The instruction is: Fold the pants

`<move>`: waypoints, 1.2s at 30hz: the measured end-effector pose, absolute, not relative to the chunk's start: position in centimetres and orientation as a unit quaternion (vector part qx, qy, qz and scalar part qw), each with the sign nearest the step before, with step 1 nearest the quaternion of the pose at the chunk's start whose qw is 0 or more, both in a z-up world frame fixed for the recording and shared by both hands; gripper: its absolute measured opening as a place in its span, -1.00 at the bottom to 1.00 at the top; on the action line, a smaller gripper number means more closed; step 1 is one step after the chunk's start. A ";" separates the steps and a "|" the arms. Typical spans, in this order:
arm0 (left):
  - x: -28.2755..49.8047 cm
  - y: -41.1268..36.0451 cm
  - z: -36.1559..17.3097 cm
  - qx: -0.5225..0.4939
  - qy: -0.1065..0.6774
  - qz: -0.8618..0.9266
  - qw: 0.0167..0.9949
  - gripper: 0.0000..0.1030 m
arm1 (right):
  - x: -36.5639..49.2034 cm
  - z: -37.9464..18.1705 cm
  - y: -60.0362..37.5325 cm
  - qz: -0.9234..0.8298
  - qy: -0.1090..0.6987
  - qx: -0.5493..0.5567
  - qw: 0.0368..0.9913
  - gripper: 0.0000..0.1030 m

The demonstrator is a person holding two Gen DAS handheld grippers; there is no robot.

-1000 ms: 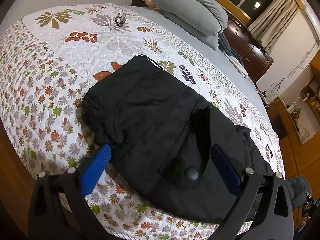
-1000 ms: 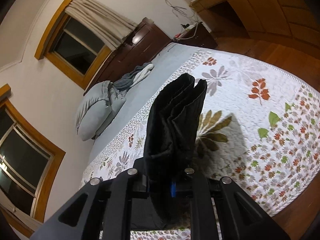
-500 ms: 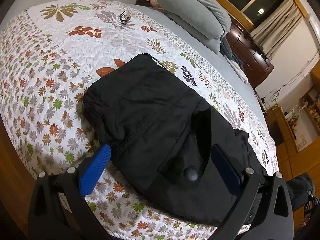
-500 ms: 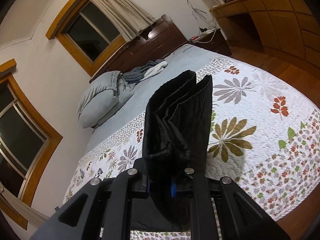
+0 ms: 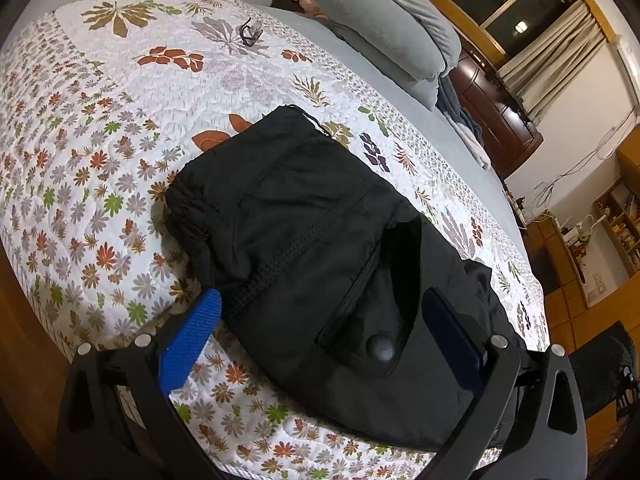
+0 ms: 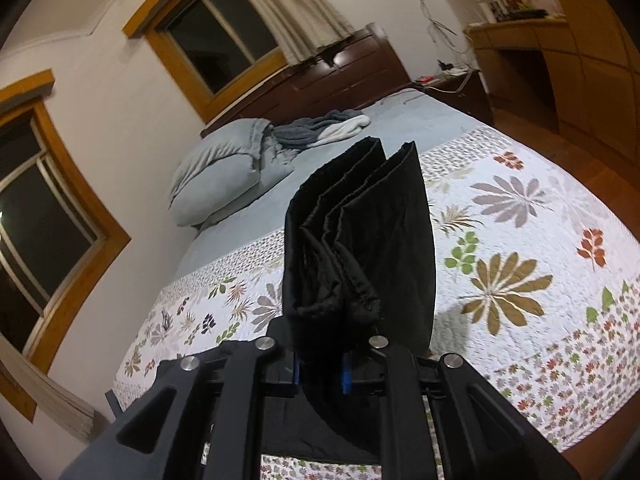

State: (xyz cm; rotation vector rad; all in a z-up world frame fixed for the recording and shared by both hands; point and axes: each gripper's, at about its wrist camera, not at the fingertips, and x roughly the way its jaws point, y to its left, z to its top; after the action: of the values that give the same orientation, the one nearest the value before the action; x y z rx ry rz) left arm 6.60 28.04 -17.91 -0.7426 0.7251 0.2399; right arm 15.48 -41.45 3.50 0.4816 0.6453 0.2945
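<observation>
Quilt (image 5: 100, 128) – open leftward | pants (image 5: 320, 248) near edge | right gripper (image 6: 320, 376) – clamping hem

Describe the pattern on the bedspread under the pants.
White quilted bedspread printed with multicoloured leaves and small flowers; clearest in the left wrist view.

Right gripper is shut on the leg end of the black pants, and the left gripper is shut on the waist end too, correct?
Not quite. The left gripper is open, its blue pads standing apart over the black pants, as the left wrist view shows. The right gripper is shut on the pants' leg end.
</observation>
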 end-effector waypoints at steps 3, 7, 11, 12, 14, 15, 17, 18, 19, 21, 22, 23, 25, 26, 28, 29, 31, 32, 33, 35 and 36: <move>6.5 28.1 -17.9 -0.357 0.344 0.112 0.861 0.94 | 15.5 4.2 -39.2 0.152 0.315 0.208 0.913 -0.73; 6.2 28.3 -17.9 -0.362 0.341 0.108 0.861 0.94 | 15.9 4.6 -36.0 0.166 0.322 0.179 0.915 -0.73; 6.0 28.3 -17.8 -0.367 0.338 0.105 0.860 0.94 | 16.2 4.6 -32.7 0.175 0.332 0.150 0.915 -0.73; 5.9 28.4 -17.9 -0.368 0.338 0.104 0.860 0.94 | 16.2 4.5 -31.9 0.177 0.334 0.144 0.915 -0.73; 5.8 28.4 -17.9 -0.369 0.338 0.104 0.859 0.94 | 16.4 4.4 -30.0 0.181 0.338 0.129 0.915 -0.73; 5.7 28.4 -17.8 -0.370 0.337 0.104 0.859 0.94 | 16.5 4.3 -29.2 0.181 0.339 0.121 0.915 -0.73; 5.6 28.5 -17.9 -0.374 0.337 0.103 0.858 0.94 | 16.7 3.9 -27.2 0.184 0.345 0.101 0.915 -0.73; 5.5 28.6 -17.9 -0.375 0.336 0.102 0.858 0.94 | 16.8 3.6 -26.2 0.186 0.348 0.094 0.914 -0.73; 5.5 28.6 -17.9 -0.378 0.337 0.104 0.856 0.94 | 16.8 3.3 -25.6 0.187 0.351 0.088 0.913 -0.73; 5.2 29.0 -18.2 -0.385 0.343 0.109 0.850 0.94 | 16.9 2.7 -24.1 0.187 0.357 0.072 0.912 -0.73; 5.1 29.3 -18.6 -0.395 0.346 0.109 0.844 0.94 | 16.9 2.3 -23.3 0.187 0.360 0.060 0.912 -0.73; 5.1 29.5 -18.7 -0.402 0.346 0.107 0.841 0.94 | 16.9 1.9 -22.4 0.188 0.362 0.051 0.911 -0.73; 5.2 29.4 -18.8 -0.400 0.350 0.098 0.841 0.94 | 16.8 1.1 -21.0 0.191 0.368 0.033 0.910 -0.73; 5.2 29.3 -18.7 -0.395 0.353 0.097 0.842 0.94 | 16.7 0.6 -20.3 0.190 0.370 0.021 0.909 -0.73; 5.3 29.0 -18.6 -0.387 0.355 0.098 0.845 0.94 | 16.5 -0.4 -18.7 0.189 0.376 -0.007 0.907 -0.73; 5.3 29.0 -18.5 -0.388 0.354 0.100 0.845 0.94 | 16.5 -0.7 -18.2 0.188 0.378 -0.015 0.906 -0.73; 5.1 29.2 -18.6 -0.395 0.350 0.104 0.843 0.94 | 16.3 -1.7 -16.8 0.187 0.385 -0.039 0.903 -0.73; 5.0 29.3 -18.7 -0.399 0.349 0.104 0.842 0.94 | 16.2 -2.1 -16.1 0.187 0.388 -0.051 0.901 -0.73; 4.9 29.4 -18.7 -0.400 0.347 0.104 0.841 0.94 | 16.1 -2.6 -15.4 0.186 0.389 -0.065 0.900 -0.73; 4.9 29.3 -18.6 -0.399 0.346 0.104 0.843 0.94 | 15.8 -3.7 -14.0 0.182 0.392 -0.096 0.897 -0.73; 4.8 29.3 -18.6 -0.398 0.346 0.104 0.843 0.94 | 15.7 -4.3 -13.3 0.182 0.394 -0.111 0.894 -0.73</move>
State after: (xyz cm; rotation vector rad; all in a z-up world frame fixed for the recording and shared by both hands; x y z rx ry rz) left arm 4.83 29.35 -18.59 -0.8406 0.7307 0.2187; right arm 15.70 -13.29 -4.31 -0.2308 0.8181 0.3764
